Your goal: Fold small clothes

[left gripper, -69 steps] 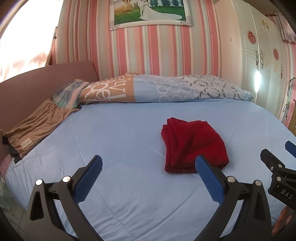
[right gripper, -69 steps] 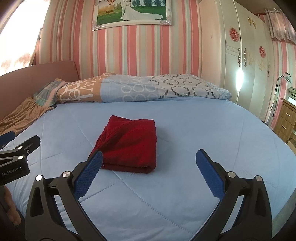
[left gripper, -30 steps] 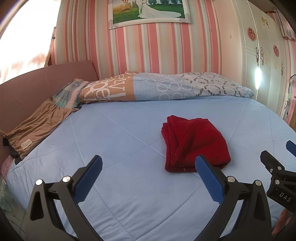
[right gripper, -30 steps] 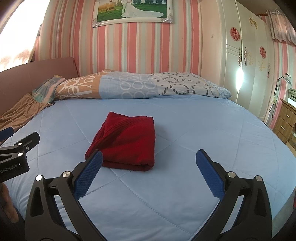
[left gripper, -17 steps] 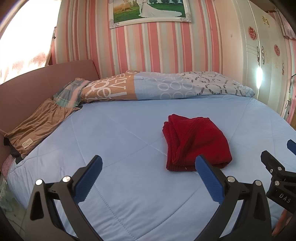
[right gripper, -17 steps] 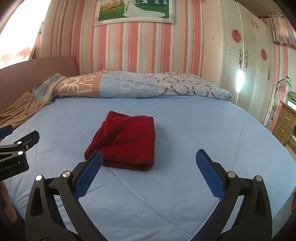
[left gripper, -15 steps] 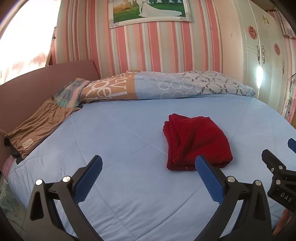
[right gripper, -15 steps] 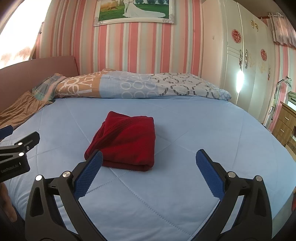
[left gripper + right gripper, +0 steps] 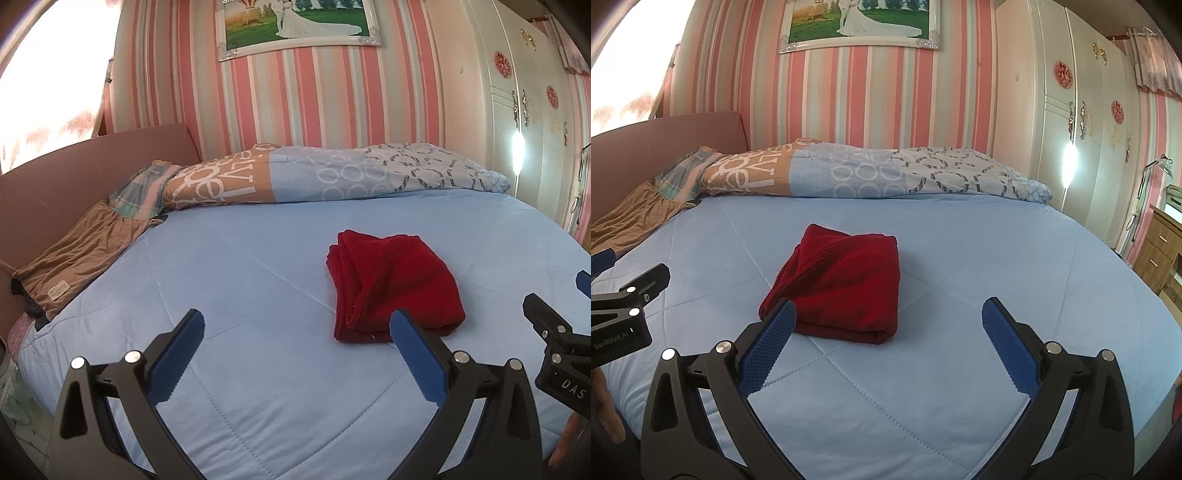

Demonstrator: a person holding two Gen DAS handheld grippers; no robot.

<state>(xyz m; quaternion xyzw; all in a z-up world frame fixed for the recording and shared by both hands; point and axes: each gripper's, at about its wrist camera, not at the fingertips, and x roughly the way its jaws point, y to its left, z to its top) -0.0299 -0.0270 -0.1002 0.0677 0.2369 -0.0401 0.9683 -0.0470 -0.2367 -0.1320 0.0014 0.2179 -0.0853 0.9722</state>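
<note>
A bed (image 9: 258, 369) covered with a light blue quilted sheet is filling both views. A rolled patterned duvet (image 9: 332, 177) is lying along its far edge against the striped wall, and a brown garment (image 9: 74, 262) is lying flat at the bed's left side beside the headboard (image 9: 74, 177). A framed wedding picture (image 9: 295, 26) is hanging above the duvet. The folded red garment (image 9: 395, 284) is resting on the sheet near the middle of the bed, touching neither set of tongs. The left tongs (image 9: 293, 347) are hovering above the near part of the bed with both blue pads spread wide and gripping nothing; the red garment is sitting beyond the right pad. The right tongs (image 9: 888, 332) are likewise standing wide apart and empty, with the red garment (image 9: 842, 288) appearing just beyond the left pad. Only the right wrist view is showing the wooden drawer unit (image 9: 1160, 251) beyond the white wardrobe (image 9: 1078, 129). Each view is catching the other tongs at its edge.
</note>
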